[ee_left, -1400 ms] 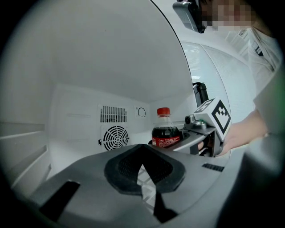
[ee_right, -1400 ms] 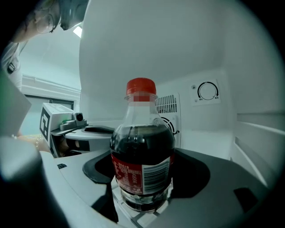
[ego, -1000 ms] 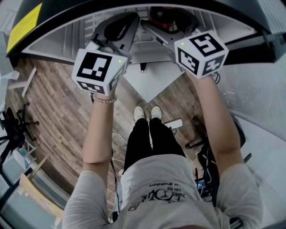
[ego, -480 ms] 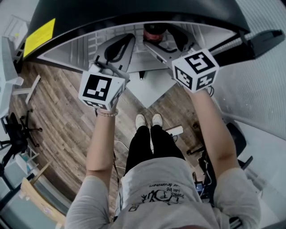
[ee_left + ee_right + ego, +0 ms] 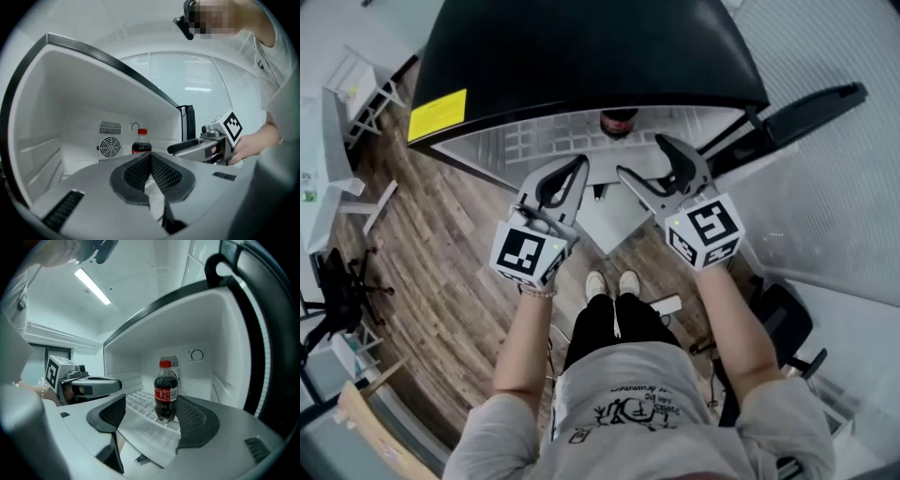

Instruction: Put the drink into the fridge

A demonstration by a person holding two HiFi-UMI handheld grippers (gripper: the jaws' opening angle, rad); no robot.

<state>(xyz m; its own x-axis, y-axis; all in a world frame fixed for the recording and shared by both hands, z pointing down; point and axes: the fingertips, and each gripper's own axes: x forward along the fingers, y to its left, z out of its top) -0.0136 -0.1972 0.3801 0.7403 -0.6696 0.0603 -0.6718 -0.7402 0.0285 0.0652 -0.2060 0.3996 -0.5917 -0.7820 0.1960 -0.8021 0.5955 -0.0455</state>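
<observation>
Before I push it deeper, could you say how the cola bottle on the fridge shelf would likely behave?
The bottle is tall, narrow and looks nearly full: probably heavy for its size, apt to tip. Its base sits on the grid shelf, which may snag it.

Drink point(image 5: 619, 120) inside open fridge point(image 5: 581, 56); left gripper point(image 5: 578, 165), right gripper point(image 5: 645, 157) just outside

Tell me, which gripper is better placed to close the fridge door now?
Right, probably. The open door stands on the person's right, close beside the right gripper, whose jaws are apart and empty. The left gripper is shut and farther away. The bottle already stands inside.
</observation>
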